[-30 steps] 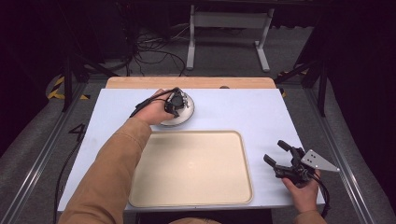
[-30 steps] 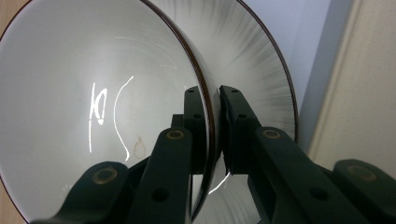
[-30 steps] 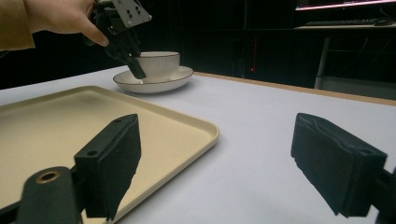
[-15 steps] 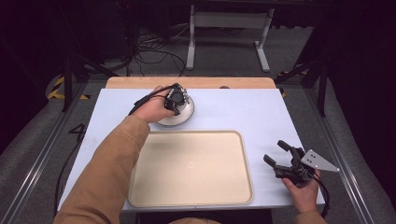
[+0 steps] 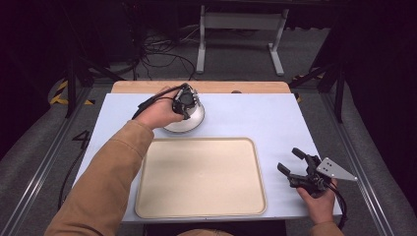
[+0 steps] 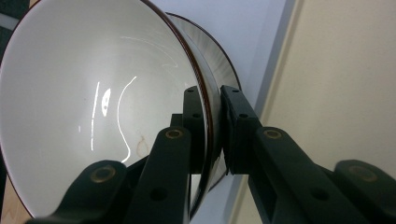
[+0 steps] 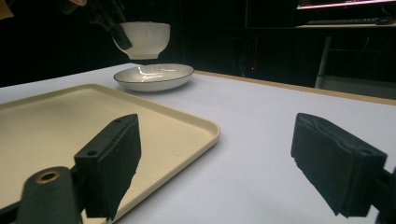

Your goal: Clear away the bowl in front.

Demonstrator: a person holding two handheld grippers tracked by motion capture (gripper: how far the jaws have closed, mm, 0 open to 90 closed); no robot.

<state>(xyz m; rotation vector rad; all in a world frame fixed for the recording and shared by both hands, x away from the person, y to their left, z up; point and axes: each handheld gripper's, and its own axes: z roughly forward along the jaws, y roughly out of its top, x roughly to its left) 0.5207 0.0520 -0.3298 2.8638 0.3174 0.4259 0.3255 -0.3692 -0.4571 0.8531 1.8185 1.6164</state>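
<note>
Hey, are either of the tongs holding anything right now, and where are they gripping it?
The left tongs pinch the white bowl by its rim, lifted above the plate. The right tongs are open, holding nothing.

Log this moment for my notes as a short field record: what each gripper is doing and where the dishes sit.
left gripper: fingers shut on the bowl rim, bowl lifted above the plate
right gripper: open, holds nothing, right of the tray
plate: on the table, beyond the tray
tray: bare
</note>
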